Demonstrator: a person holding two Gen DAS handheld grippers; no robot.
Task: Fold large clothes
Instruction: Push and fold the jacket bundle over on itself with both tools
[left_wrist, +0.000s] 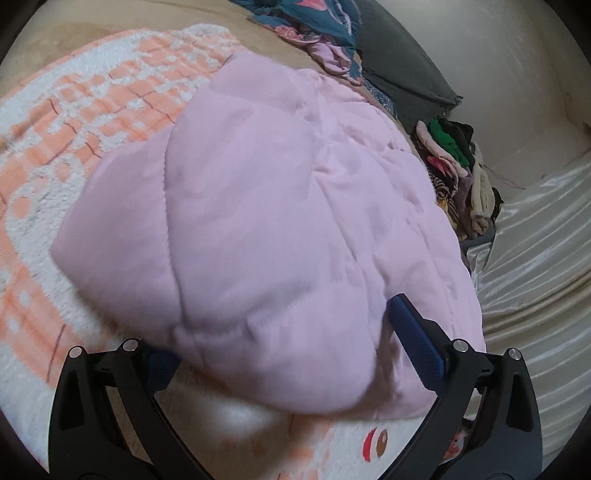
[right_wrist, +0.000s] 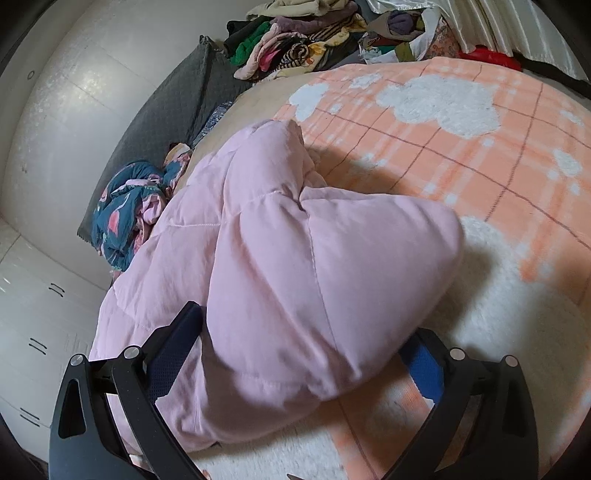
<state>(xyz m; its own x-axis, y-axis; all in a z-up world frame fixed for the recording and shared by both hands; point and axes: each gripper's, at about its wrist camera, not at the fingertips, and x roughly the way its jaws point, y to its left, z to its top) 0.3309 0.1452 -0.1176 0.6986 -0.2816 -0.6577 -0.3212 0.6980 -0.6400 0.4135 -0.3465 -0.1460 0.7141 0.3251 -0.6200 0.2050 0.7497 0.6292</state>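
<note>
left tongs (left_wrist: 288, 354): spread wide around near edge of pink padded jacket (left_wrist: 266, 229) | right tongs (right_wrist: 295, 354): spread likewise | jacket bunched on orange checked blanket (right_wrist: 461, 155), likely mid-fold

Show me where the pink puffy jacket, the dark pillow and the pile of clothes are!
pink jacket (left_wrist: 280, 206): left wrist view, middle of its quilted top.
dark pillow (right_wrist: 177, 107): right wrist view, its grey quilted face.
pile of clothes (right_wrist: 295, 48): right wrist view, the striped piece.
</note>
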